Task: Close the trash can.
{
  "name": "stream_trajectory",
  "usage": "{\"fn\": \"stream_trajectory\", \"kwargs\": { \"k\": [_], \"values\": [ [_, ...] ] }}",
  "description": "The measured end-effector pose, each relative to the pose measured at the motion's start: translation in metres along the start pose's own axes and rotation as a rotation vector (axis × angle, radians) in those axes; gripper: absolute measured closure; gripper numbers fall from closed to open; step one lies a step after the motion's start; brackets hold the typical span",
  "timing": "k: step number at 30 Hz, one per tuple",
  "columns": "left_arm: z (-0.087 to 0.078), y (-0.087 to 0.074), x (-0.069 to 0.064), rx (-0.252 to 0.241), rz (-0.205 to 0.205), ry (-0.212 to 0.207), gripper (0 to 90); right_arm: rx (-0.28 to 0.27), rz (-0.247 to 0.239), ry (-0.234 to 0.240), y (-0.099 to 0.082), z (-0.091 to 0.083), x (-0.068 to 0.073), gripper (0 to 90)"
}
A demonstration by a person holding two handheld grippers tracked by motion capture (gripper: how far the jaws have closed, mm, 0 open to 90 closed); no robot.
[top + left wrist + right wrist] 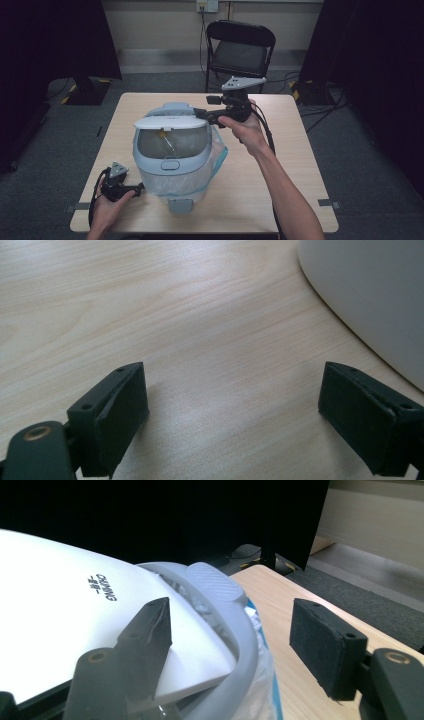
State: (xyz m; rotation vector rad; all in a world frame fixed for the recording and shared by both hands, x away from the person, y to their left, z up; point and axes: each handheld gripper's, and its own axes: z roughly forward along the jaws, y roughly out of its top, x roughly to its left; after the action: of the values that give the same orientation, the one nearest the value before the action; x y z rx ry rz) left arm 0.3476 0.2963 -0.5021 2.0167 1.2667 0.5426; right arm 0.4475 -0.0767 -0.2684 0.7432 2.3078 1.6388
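At table centre: small pale-blue trash bin [172, 160] w/ clear bag liner [217, 150] stood upright, white lid [170, 121] raised, hinge ring at back. At lid's rear edge: right gripper [212, 116] spread open, one jaw under/beside lid edge, other jaw out over the tabletop, nothing pinched yet. At front-left of bin, low on table [300, 165]: left gripper [140, 187] also released, jaws wide apart, nothing between, bin wall just beside. Judged: bin light, hollow plastic, stiff but smooth, prob. slippery, easy to tip. Lid thin, flat; best taken at its free edge. Liner soft, crinkly, poor to grip.
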Motion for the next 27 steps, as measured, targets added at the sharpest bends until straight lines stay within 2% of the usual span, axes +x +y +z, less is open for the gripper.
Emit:
{"fn": "stream_trajectory", "kwargs": {
  "k": [13, 17, 27],
  "values": [
    [0.000, 0.000, 0.000, 0.000, 0.000, 0.000, 11.8, 0.017, -0.021, 0.028, -0.007, 0.003, 0.012, 32.4],
    [0.000, 0.000, 0.000, 0.000, 0.000, 0.000, 11.8, 0.008, -0.024, 0.034, -0.008, 0.003, 0.015, 32.2],
    [0.000, 0.000, 0.000, 0.000, 0.000, 0.000, 11.8, 0.035, -0.052, 0.068, -0.013, 0.009, 0.031, 26.6]
  ]
}}
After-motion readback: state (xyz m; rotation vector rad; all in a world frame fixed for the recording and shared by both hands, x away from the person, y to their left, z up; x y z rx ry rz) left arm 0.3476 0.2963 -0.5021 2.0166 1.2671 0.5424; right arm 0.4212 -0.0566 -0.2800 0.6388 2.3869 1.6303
